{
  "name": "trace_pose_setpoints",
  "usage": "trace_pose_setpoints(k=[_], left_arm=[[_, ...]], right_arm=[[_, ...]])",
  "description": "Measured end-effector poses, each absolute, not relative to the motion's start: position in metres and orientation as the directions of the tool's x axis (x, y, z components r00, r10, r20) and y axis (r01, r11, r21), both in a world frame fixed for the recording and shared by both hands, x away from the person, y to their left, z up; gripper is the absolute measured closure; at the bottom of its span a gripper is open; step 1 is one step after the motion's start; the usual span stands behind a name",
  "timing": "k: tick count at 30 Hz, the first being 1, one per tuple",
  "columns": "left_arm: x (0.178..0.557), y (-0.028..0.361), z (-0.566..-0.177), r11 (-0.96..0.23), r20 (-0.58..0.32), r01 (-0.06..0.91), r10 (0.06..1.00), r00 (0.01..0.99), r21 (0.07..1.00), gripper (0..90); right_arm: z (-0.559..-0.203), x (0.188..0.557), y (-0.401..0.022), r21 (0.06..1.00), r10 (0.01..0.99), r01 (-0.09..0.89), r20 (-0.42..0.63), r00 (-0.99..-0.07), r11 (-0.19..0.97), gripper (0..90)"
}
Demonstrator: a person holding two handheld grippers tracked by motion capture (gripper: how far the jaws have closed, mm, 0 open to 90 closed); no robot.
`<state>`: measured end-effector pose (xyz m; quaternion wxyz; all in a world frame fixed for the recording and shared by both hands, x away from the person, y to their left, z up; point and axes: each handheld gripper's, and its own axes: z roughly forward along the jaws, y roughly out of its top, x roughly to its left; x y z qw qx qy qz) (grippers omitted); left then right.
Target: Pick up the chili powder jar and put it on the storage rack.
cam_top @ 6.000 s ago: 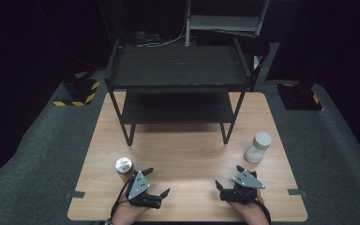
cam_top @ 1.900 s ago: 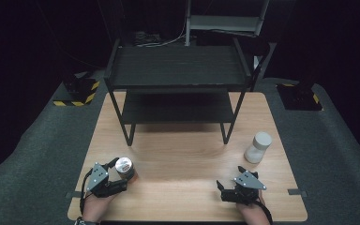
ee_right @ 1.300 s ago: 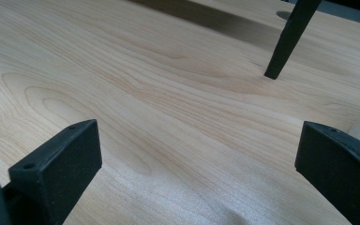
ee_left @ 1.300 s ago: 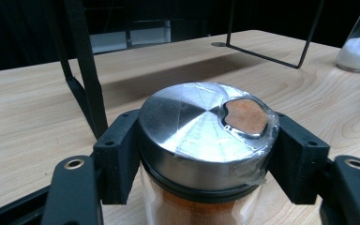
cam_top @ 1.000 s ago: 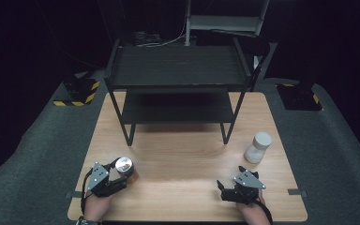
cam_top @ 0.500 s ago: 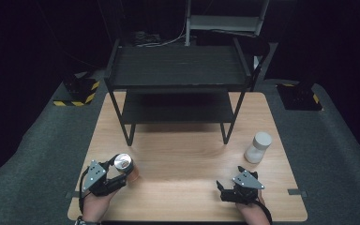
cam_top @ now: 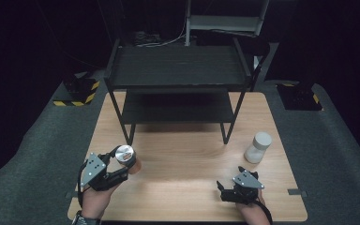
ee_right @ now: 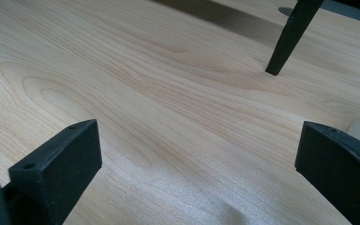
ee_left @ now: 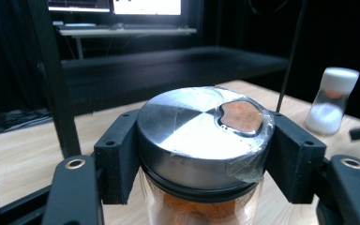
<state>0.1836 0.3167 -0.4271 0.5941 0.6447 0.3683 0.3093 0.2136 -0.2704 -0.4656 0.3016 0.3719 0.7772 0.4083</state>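
Left hand-held gripper (cam_top: 120, 165): pinched the jar (cam_top: 126, 158) by its lid, jar upright.
Right hand-held gripper (cam_top: 226, 192): spread wide, holding nothing.
Shelf (cam_top: 178, 70): ahead of the jar.

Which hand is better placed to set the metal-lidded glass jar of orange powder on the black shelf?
Left. The left gripper is shut on the metal-lidded glass jar, holding it above the wooden table near the black shelf. The right gripper is open, low, holding nothing.
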Motion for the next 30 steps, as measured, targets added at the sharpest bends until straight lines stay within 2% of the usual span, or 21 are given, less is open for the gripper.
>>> trace_pose_setpoints(k=[30], left_arm=[[0.213,0.297,-0.353,-0.018,0.004,0.021,0.828,0.56,1.0,35.0]], right_arm=[[-0.465,0.216,-0.28,0.865,0.829,0.347,-0.129,-0.544,0.363,0.5]])
